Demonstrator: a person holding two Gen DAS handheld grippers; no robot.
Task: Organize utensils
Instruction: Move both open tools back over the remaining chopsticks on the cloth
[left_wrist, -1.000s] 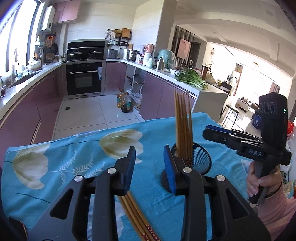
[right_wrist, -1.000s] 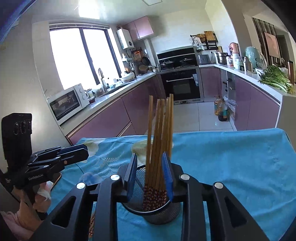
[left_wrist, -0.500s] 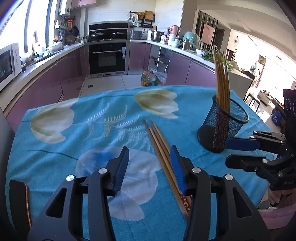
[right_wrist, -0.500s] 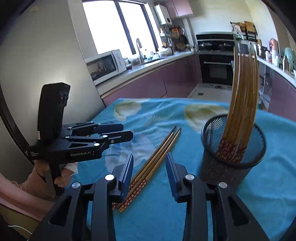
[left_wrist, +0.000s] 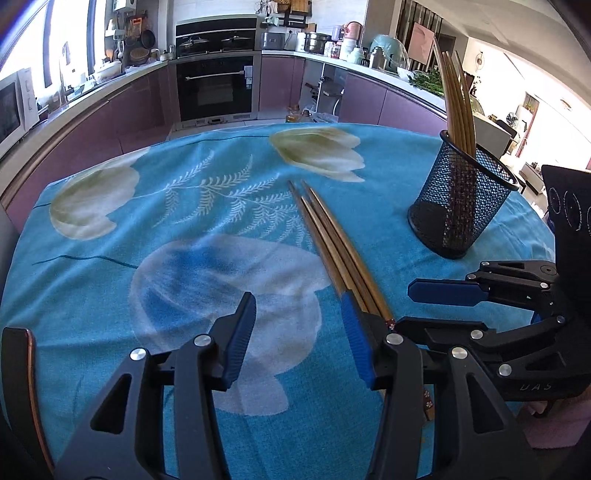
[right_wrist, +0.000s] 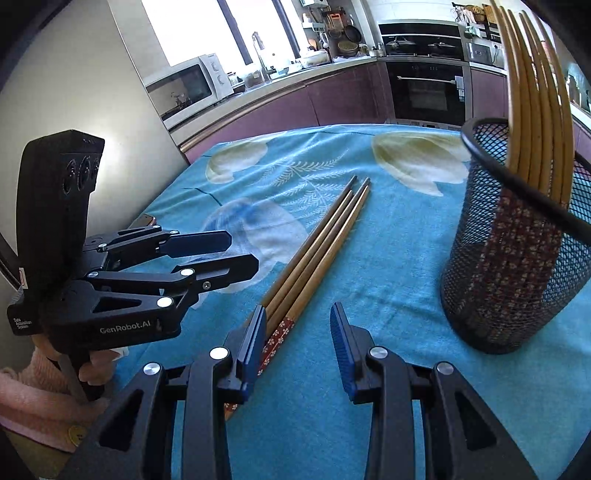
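A bundle of loose wooden chopsticks (left_wrist: 332, 240) (right_wrist: 317, 251) lies on the blue flowered cloth, patterned ends toward me. A black mesh holder (left_wrist: 458, 206) (right_wrist: 517, 258) stands to their right with several chopsticks (left_wrist: 456, 99) (right_wrist: 532, 110) upright in it. My left gripper (left_wrist: 297, 310) (right_wrist: 236, 254) hovers open just left of the bundle's near end, nothing between its fingers. My right gripper (right_wrist: 298, 317) (left_wrist: 410, 308) is open low over the cloth. Its left finger sits at the patterned ends, and the holder is off to its right.
The blue cloth (left_wrist: 110, 295) covers the table to its edges. A dark flat object (right_wrist: 146, 220) lies at the table's left edge. A hand in a pink sleeve (right_wrist: 40, 387) holds the left gripper. Purple kitchen cabinets and an oven (left_wrist: 216, 88) lie beyond.
Both grippers have come down and tipped toward the table. The right one has left the holder's chopsticks and moved left to the loose bundle. Both pairs of jaws stand wider.
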